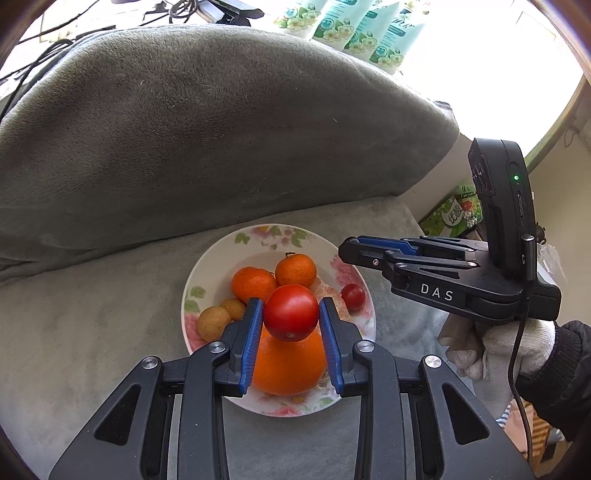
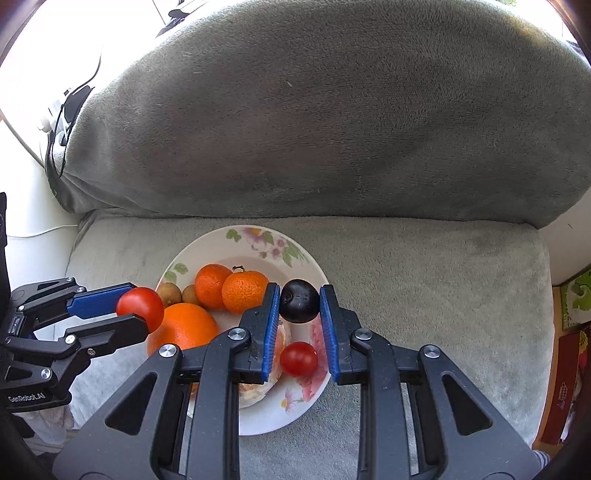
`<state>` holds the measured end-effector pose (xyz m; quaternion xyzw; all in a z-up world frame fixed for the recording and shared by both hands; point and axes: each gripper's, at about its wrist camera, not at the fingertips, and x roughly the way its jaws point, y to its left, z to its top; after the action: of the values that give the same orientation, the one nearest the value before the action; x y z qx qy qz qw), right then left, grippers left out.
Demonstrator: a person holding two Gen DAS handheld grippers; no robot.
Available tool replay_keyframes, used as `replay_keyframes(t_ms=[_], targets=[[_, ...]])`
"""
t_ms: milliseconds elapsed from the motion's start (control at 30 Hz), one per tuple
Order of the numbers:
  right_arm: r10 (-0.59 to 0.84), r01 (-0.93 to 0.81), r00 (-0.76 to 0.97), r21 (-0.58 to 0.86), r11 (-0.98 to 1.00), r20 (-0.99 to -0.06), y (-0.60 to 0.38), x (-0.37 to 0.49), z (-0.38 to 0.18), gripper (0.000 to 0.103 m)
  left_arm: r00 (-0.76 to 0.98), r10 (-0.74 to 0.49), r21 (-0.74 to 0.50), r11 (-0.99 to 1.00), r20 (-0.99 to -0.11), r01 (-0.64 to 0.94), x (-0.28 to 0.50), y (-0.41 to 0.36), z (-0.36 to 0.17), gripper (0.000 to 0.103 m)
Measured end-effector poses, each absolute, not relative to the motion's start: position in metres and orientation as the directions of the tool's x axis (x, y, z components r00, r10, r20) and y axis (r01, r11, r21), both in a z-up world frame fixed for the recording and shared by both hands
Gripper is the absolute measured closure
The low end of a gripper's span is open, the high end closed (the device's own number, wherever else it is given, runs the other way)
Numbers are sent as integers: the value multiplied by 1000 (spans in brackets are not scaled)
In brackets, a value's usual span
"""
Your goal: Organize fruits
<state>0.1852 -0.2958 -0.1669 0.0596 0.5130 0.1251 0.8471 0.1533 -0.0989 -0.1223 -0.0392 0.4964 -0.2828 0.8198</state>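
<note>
A floral plate point(image 1: 207, 273) point(image 2: 207, 251) sits on a grey sofa seat. It holds a large orange point(image 1: 291, 365) point(image 2: 184, 328), two tangerines point(image 1: 295, 269) point(image 2: 243, 291), two small brown fruits point(image 1: 213, 322) point(image 2: 169, 293) and a small red tomato point(image 1: 352, 296) point(image 2: 298, 359). My left gripper point(image 1: 291, 314) point(image 2: 125, 308) is shut on a larger red tomato point(image 1: 290, 313) point(image 2: 140, 308) above the orange. My right gripper point(image 2: 299, 306) point(image 1: 347, 251) is shut on a dark plum point(image 2: 299, 301) over the plate's right side.
A big grey back cushion point(image 1: 221, 129) point(image 2: 332, 122) rises just behind the plate. Green-labelled packs point(image 1: 354, 29) stand beyond it. Boxes point(image 2: 569, 314) lie right of the seat. A gloved hand point(image 1: 506, 347) holds the right gripper.
</note>
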Motion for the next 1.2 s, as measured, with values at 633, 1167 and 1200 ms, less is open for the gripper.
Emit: replay_keyframes(t_ms=[633,1167,1200], targets=[[287,-158,434,241,958,-854,-291,187,-168,80,340,-504,-343,833,-794,434,159,-104,-120,73],[262,-144,473,219,965,-841,-291,186,-153,38,362,-482,-323,849,-798,419,159,-101,-117,44],[261,-143,476,219,965,-840,-290,186,-153,36,364,-479,-320,851,-799,417,159,-101,-116,41]])
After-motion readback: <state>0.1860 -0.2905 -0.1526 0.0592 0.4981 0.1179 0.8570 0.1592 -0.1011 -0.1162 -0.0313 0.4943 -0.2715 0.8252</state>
